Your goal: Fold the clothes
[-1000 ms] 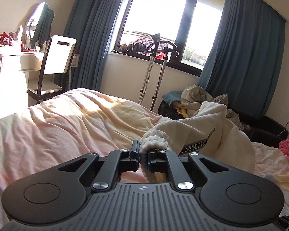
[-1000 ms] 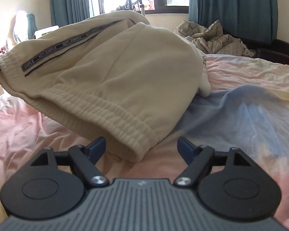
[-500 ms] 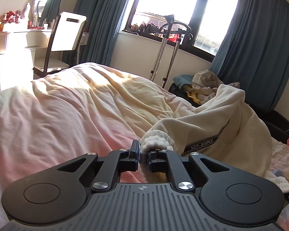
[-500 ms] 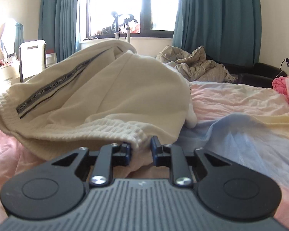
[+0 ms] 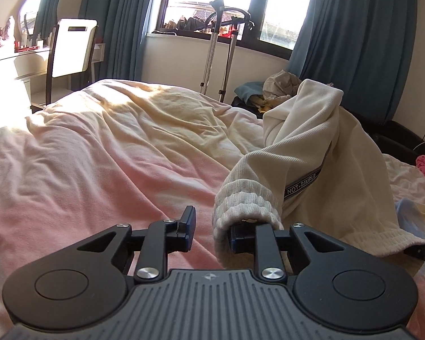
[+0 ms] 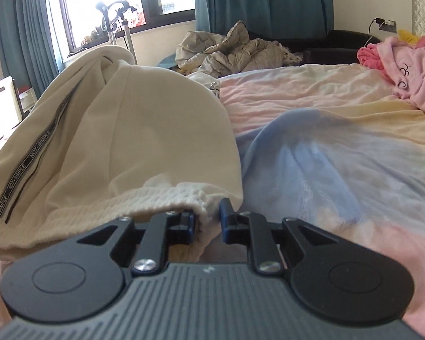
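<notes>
So far little folding can be judged done: the cream sweatpants (image 5: pixel 320 153), bunched on the bed (image 5: pixel 99 155), are released by the parted left gripper (image 5: pixel 209 229), while its hem is pinched by the nearly closed right gripper (image 6: pixel 208 221).

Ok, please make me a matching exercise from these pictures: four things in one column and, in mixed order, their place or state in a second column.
Things:
1. left claw
2. right claw
3. white chair
4. pink clothes

Place or state:
a) beside the dressing table
b) open
c) shut on the ribbed hem of the cream garment
d) lying on the bed, far right in the right wrist view

Pairs: 1-b, 2-c, 3-a, 4-d
</notes>
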Motion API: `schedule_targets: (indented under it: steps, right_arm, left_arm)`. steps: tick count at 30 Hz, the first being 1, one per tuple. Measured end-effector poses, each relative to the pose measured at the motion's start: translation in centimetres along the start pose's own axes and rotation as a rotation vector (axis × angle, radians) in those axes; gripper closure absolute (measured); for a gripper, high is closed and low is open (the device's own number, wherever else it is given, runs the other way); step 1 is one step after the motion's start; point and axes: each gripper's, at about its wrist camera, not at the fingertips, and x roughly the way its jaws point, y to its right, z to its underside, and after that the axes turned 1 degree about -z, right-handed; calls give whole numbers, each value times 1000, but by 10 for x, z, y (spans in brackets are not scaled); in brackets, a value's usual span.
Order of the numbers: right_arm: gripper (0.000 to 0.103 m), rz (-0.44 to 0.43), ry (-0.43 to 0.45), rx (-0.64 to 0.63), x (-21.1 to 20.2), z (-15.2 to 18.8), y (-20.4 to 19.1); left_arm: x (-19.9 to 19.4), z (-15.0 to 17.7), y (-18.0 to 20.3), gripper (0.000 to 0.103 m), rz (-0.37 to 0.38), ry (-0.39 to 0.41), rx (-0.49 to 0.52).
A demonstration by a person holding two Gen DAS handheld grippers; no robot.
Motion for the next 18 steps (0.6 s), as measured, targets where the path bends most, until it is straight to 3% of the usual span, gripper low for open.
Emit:
schedule_targets:
  steps: [5,7,13,18]
  right_arm:
    - [82,-13,95,-80,-16,0,-14]
    - [81,-20,91,-72,-14,0,-11]
    - [78,-26,-31,38,6,7,8]
    - [69,-35,-56,35,11,11,7]
  left_arm:
    - [-4,0,0,66,-18,4,4]
    - [-5,1,1,66,-23,8,15]
    - [-8,1,6,66,-22,22,40]
    - [-8,0,4,62,-18,22,26]
